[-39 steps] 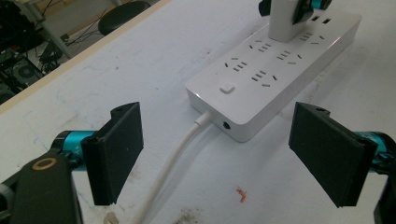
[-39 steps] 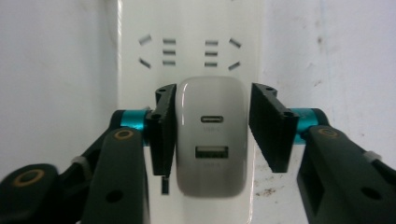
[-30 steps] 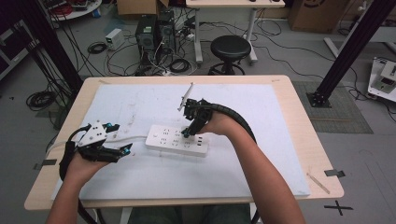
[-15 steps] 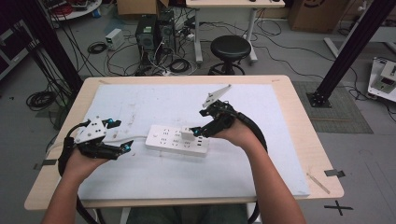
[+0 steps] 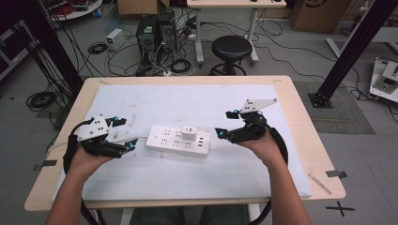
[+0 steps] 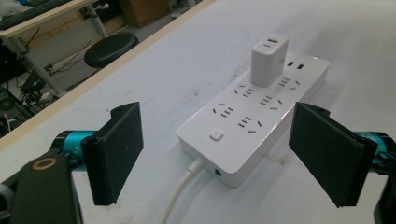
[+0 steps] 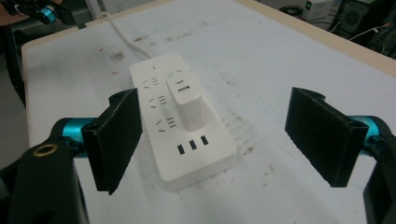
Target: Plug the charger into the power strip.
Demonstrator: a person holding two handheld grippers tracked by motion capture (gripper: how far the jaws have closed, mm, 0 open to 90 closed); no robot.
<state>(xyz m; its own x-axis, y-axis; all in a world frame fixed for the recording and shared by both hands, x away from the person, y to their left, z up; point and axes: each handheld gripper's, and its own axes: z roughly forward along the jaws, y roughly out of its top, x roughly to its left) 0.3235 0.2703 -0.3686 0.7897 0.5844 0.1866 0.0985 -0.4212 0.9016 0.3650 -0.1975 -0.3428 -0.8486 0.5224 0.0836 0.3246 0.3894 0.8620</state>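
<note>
A white power strip (image 5: 174, 142) lies flat in the middle of the white mat, and a white charger block (image 5: 190, 133) stands plugged into it. My left gripper (image 5: 126, 133) is open just left of the strip's cable end. In the left gripper view the strip (image 6: 243, 126), its white cable (image 6: 180, 196) and the charger (image 6: 267, 60) lie ahead between my wide pads (image 6: 119, 149). My right gripper (image 5: 224, 124) is open just right of the strip, touching nothing. The right gripper view shows the strip (image 7: 161, 70) and charger (image 7: 184, 102) ahead of the open jaws.
The white mat (image 5: 197, 101) covers most of the wooden table (image 5: 305, 122). A black stool (image 5: 231, 48) stands behind the far edge, among floor cables and computer boxes (image 5: 152, 33). A black frame post (image 5: 349, 51) rises at the right. My left gripper (image 7: 42, 11) appears far off in the right gripper view.
My right gripper has drawn back to the right from over the strip, leaving the charger standing plugged in. The left gripper has barely moved.
</note>
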